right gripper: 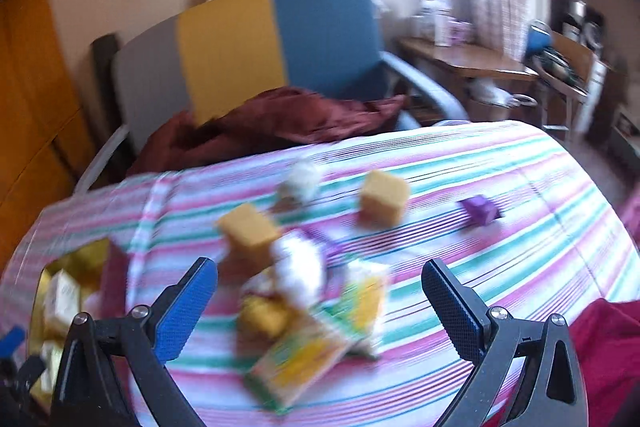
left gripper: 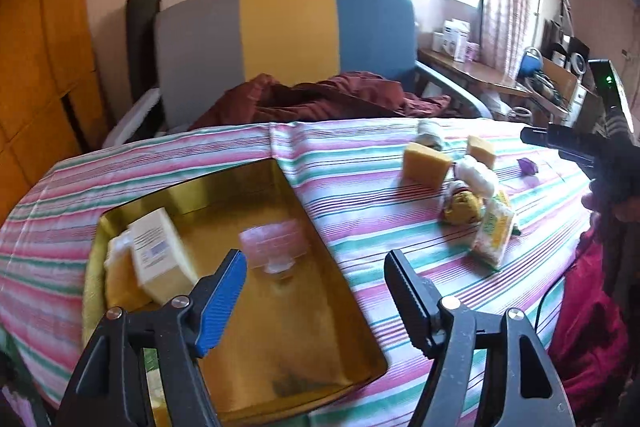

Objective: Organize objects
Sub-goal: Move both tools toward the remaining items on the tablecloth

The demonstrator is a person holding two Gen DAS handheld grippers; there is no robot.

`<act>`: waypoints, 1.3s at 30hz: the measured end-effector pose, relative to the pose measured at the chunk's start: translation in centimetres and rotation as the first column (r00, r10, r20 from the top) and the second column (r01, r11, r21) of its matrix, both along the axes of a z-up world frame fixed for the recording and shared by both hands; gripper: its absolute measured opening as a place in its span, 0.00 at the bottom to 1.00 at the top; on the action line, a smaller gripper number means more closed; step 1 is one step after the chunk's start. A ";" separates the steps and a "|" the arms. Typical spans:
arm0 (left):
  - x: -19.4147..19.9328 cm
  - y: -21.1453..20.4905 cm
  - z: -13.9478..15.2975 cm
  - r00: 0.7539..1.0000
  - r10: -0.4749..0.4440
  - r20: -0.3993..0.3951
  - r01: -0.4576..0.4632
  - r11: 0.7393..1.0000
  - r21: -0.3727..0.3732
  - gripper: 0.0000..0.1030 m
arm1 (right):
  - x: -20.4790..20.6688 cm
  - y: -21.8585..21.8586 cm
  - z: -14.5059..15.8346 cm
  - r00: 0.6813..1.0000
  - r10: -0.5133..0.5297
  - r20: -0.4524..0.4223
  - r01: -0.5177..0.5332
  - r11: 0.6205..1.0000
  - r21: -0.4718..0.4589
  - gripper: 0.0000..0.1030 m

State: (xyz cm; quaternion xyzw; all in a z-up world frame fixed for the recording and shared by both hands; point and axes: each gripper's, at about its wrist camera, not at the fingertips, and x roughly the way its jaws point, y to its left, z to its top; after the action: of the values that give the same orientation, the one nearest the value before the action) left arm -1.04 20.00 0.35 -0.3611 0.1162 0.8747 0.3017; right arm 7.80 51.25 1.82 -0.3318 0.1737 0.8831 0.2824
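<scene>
Gold tray (left gripper: 344,311) at bench (left gripper: 360,211) left, holding a cream box (left gripper: 160,255). Sponges (left gripper: 426,163), packets (left gripper: 494,231) and purple cube (right gripper: 480,210) scattered mid-bench. Left gripper (left gripper: 316,291) wide apart, empty, above tray edge. Right gripper (right gripper: 320,291) wide apart, empty, over blurred packets.
</scene>
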 end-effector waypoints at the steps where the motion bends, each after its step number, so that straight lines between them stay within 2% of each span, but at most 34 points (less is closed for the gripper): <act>1: -0.3 0.7 0.0 1.000 -0.006 0.015 0.006 1.000 0.003 0.70 | 0.2 0.9 -0.1 1.000 -0.021 0.000 0.021 1.000 -0.001 1.00; 5: -1.4 4.0 -0.1 0.998 -0.045 0.042 0.045 0.999 0.001 0.70 | 1.6 4.2 -1.1 0.996 -0.078 -0.032 0.077 0.996 -0.042 1.00; 9: -3.3 7.5 -0.9 0.984 -0.085 0.159 0.080 0.996 0.037 0.70 | 2.6 6.0 -2.8 0.992 -0.117 -0.041 0.112 0.987 -0.119 1.00; 13: -5.2 11.0 -2.2 0.958 -0.101 0.268 0.088 0.994 0.060 0.70 | 3.1 7.1 -3.5 0.989 -0.148 -0.025 0.142 0.976 -0.166 1.00; 19: -6.9 16.2 -3.6 0.943 -0.173 0.285 0.173 0.985 0.026 0.71 | 2.9 7.4 -4.2 0.989 -0.145 -0.002 0.141 0.968 -0.210 1.00; 24: -8.4 19.4 -4.3 0.936 -0.232 0.263 0.240 0.971 0.004 0.79 | 2.6 7.5 -4.7 0.992 -0.128 0.011 0.127 0.964 -0.234 1.00; 30: -10.1 23.4 -5.1 0.930 -0.278 0.242 0.289 0.957 -0.012 0.81 | 2.1 7.3 -5.1 0.994 -0.102 0.025 0.105 0.964 -0.246 1.00; 34: -11.7 25.8 -6.4 0.915 -0.289 0.283 0.302 0.953 -0.001 0.82 | 1.7 7.2 -5.4 0.995 -0.090 0.041 0.097 0.964 -0.249 1.00; 39: -12.2 27.2 -8.7 0.904 -0.290 0.314 0.318 0.947 -0.042 0.82 | 1.3 7.2 -5.8 0.995 -0.079 0.061 0.092 0.964 -0.251 1.00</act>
State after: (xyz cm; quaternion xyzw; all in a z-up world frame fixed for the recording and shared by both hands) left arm -13.27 47.19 -8.33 -0.4822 0.1636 0.7446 0.4315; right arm 9.08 58.42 -4.01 -0.3796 0.2922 0.8321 0.2796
